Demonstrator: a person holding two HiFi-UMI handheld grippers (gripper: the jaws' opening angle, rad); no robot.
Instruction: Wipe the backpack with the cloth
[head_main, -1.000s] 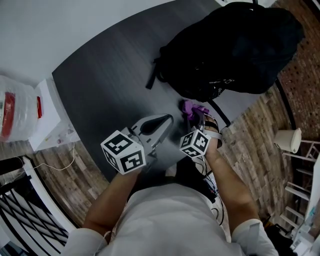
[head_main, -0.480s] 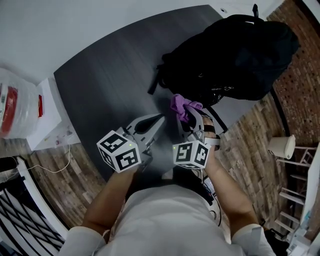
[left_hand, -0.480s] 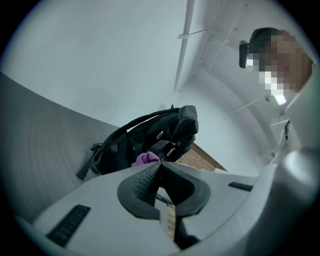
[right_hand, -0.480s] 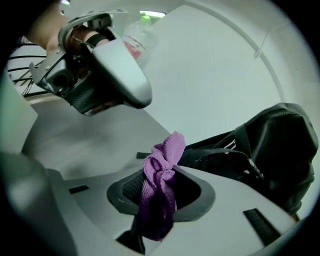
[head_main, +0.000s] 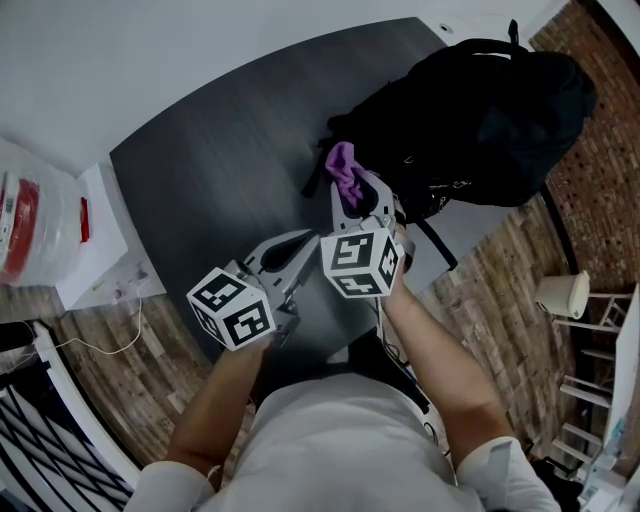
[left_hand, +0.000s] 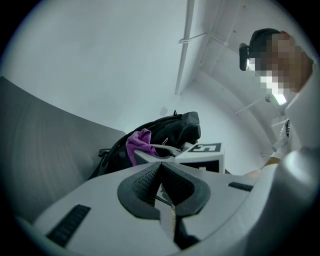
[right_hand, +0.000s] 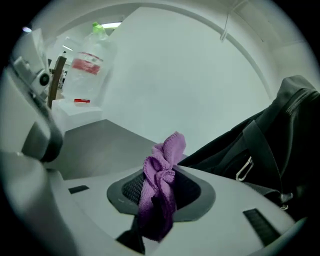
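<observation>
From overhead, the right gripper (head_main: 352, 198) has risen off the round dark grey tabletop (head_main: 210, 170) above a brick-patterned floor (head_main: 520, 270). It brings the crumpled purple cloth (head_main: 343, 168) just beside the black fabric backpack (head_main: 480, 110), so wiping looks about to begin. The left gripper view shows the left gripper (head_main: 296, 252) with jaws pressed together, empty. The right gripper view shows the cloth pinched tight between the pads, with a plain white wall (right_hand: 190, 75) behind.
</observation>
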